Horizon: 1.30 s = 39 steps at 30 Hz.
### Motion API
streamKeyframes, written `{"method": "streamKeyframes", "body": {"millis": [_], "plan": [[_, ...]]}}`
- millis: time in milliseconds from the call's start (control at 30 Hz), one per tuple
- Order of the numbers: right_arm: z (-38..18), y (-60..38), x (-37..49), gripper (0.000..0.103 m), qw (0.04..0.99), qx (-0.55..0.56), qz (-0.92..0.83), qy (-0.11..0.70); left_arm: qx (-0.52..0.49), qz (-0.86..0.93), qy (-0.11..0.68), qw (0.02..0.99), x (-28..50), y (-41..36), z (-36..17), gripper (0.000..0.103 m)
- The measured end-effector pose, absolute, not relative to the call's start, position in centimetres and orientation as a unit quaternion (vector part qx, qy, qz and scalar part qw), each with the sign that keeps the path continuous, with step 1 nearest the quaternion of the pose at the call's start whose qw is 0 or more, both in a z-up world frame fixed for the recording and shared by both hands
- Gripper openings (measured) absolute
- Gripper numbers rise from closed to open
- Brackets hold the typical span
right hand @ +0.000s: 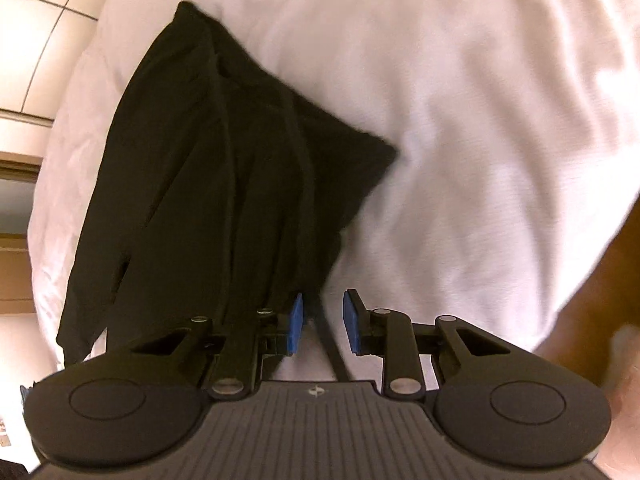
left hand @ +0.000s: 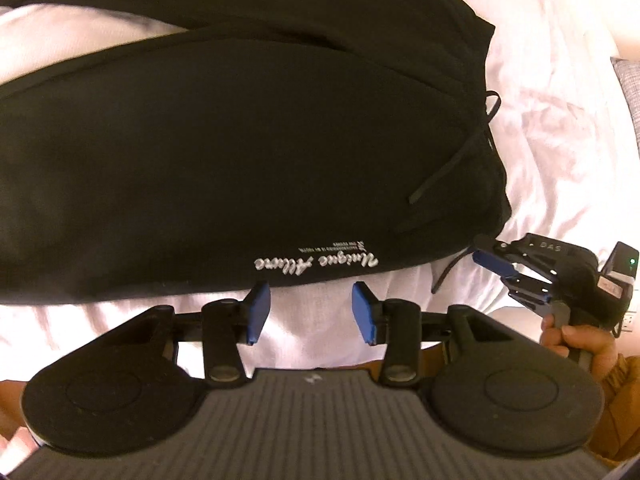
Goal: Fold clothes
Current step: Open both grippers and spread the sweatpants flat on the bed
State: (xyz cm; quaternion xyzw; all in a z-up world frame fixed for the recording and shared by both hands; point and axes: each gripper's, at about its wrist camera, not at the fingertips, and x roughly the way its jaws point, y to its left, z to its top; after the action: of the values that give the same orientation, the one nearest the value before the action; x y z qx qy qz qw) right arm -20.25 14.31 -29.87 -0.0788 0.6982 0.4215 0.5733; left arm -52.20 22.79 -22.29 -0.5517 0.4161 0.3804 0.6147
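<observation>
- The black trousers (left hand: 240,140) lie lengthwise on the white bedding (left hand: 540,80), legs together, so a fold could go either way.
- The left gripper (left hand: 310,312) hovers near their printed edge, jaws apart and empty.
- The right gripper (right hand: 320,322) sits at the waist end, jaws apart around the loose drawstring (right hand: 330,340), likely to tidy it.

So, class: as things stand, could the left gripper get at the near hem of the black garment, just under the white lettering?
Probably yes. The left gripper is open, right before the black garment, below the white lettering. Only bare white bedding lies between.
</observation>
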Motion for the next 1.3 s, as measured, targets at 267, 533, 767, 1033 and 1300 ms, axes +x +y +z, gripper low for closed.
{"method": "streamKeyframes", "body": {"millis": [267,533,767,1033,1300], "plan": [[-24.6,17.6,-22.8,0.007,0.560,-0.201,0.447,0.668,-0.571,0.430,0.367,0.595,-56.0,24.9,-21.2,0.042],[-19.1,26.4,-29.4,0.011,0.542,-0.188,0.553,0.604,-0.586,0.457,0.334,0.580,-61.5,26.9,-20.0,0.044],[-22.3,29.2,-38.0,0.044,0.556,-0.211,0.503,0.628,-0.593,0.452,0.342,0.572,-69.5,30.7,-21.9,0.044],[-26.2,28.2,-46.4,0.044,0.580,-0.185,0.418,0.674,-0.586,0.482,0.344,0.553,-82.3,37.9,-24.4,0.045],[-25.9,26.7,-49.7,0.053,0.602,-0.181,0.382,0.677,-0.577,0.569,0.266,0.523,-94.1,48.6,-27.6,0.063]]}}
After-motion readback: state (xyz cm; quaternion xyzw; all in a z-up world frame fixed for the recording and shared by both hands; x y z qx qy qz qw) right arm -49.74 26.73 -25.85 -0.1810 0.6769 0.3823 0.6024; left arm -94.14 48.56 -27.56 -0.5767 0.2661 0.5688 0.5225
